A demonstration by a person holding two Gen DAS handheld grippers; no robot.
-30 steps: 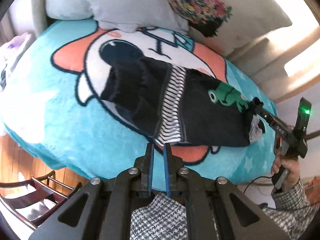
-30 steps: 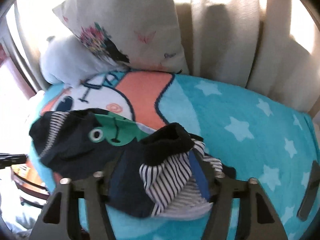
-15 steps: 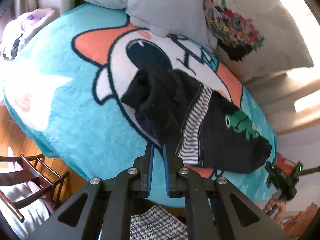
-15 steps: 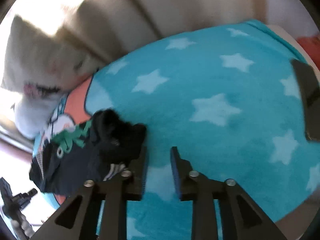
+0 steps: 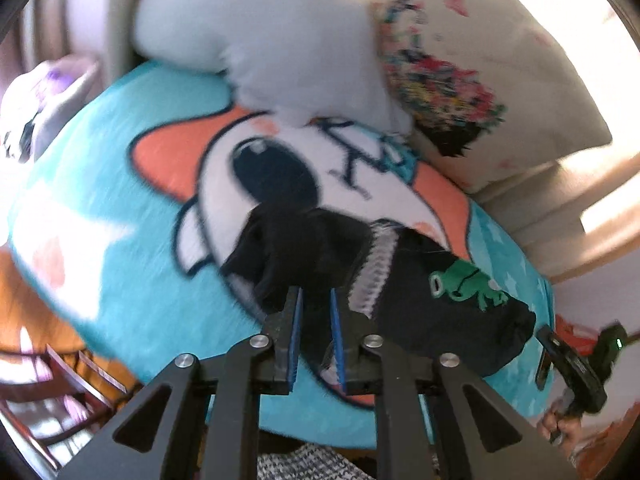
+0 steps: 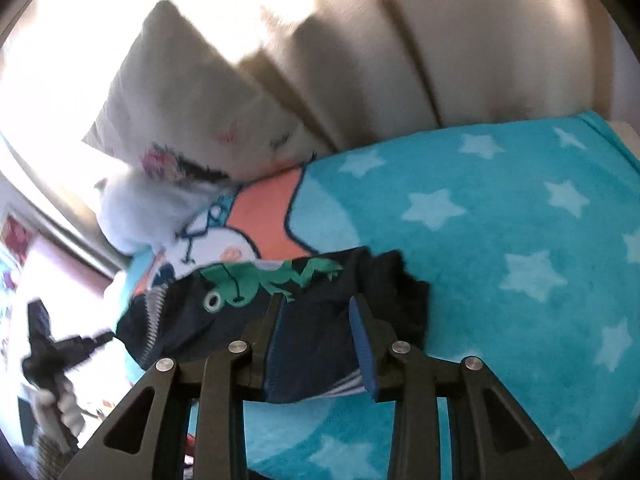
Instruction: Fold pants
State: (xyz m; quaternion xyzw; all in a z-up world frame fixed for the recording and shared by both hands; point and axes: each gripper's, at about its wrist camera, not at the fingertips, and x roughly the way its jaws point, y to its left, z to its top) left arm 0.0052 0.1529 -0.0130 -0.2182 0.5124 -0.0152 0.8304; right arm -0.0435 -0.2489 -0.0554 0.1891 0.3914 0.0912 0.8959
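Dark pants [image 5: 420, 300] with a green frog print [image 5: 464, 284] and a striped lining lie bunched on a teal cartoon blanket [image 5: 140, 280]. My left gripper [image 5: 315, 300] hovers over the pants' near edge. Its jaws are opening a little, dark cloth shows in the narrow gap, and the pads do not press it. From the right wrist, the pants [image 6: 320, 340] lie under my right gripper [image 6: 317, 308]. Its jaws stand apart over the cloth without pinching it. A hand holds the right gripper [image 5: 544, 356] beside the pants' right end. The left gripper [image 6: 102, 336] shows blurred at far left.
A grey pillow [image 5: 272, 52] and a floral pillow [image 5: 460, 72] lean on the beige sofa back [image 6: 440, 60] behind the blanket [image 6: 500, 240]. A dark wooden chair [image 5: 60, 392] stands on the wood floor at lower left. The starred part of the blanket lies to the right.
My right gripper let go of the striped pants end, swung off over the blanket, and now sits back over the pants. My left gripper's jaws parted slightly and it moved in over the cloth.
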